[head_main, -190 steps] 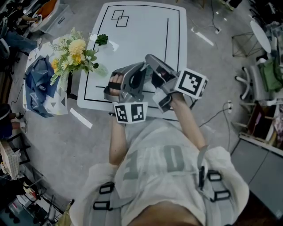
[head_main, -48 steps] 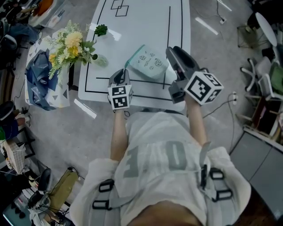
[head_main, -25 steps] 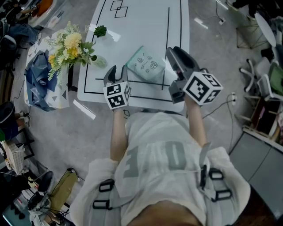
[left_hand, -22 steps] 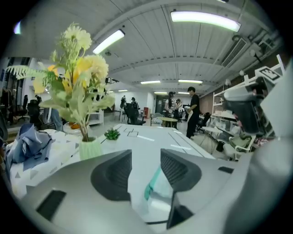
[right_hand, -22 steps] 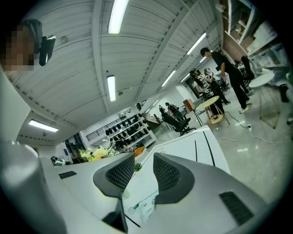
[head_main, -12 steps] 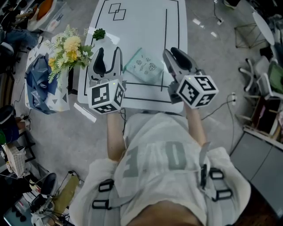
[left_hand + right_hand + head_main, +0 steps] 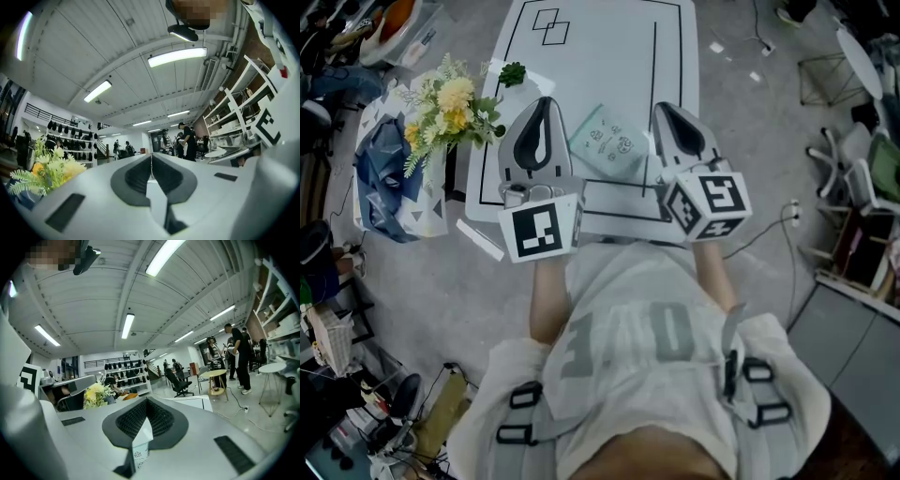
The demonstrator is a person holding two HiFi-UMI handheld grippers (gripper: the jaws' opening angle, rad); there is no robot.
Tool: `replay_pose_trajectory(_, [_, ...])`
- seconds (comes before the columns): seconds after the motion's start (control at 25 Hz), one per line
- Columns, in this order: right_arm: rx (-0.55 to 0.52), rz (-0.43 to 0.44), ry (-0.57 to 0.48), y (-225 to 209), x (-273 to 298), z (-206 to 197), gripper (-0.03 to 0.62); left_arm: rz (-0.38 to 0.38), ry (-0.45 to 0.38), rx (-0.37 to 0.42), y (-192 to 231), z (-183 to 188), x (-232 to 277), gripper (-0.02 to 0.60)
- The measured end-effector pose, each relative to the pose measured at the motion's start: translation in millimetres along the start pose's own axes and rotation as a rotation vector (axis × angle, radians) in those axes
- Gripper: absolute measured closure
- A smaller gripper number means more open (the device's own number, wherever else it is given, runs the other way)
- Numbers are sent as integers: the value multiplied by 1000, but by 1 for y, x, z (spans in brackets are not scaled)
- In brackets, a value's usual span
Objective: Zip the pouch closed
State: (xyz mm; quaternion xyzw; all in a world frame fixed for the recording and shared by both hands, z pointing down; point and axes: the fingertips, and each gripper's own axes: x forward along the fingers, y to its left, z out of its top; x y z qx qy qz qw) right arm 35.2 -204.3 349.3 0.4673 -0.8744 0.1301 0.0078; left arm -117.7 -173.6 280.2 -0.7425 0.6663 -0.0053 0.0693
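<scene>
Left gripper [image 7: 543, 101] is sitting with jaws together on nothing, having just been closing while lifting clear of the surface [image 7: 600, 47], and is now pointing level. Right gripper [image 7: 662, 107] is likewise empty, its jaws having just been closing too. The pouch [image 7: 607, 142] is lying flat on the surface between the two grippers with neither one touching it, so the zipping is probably finished, though the zipper itself is showing too small to confirm.
</scene>
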Motion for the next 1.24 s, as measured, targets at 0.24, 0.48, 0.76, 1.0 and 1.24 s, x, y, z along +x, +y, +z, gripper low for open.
replay_pose_trajectory(0.24, [-29, -28, -1, -3, 0, -3, 588, 2, 19, -21, -2, -7, 1, 574])
replay_pose_trajectory(0.48, [-59, -27, 7, 0, 1, -3, 588, -13, 36, -10, 1, -14, -2, 574])
replay_pose_trajectory(0.76, [-55, -31, 13, -2, 1, -4, 588, -17, 52, -11, 3, -18, -2, 574])
replay_pose_trajectory(1.0, [-27, -23, 3, -1, 0, -5, 588, -17, 53, -7, 5, -18, -3, 574])
replay_pose_trajectory(1.24, [-34, -21, 11, 1, 0, -4, 588, -25, 57, -8, 5, -17, -4, 574])
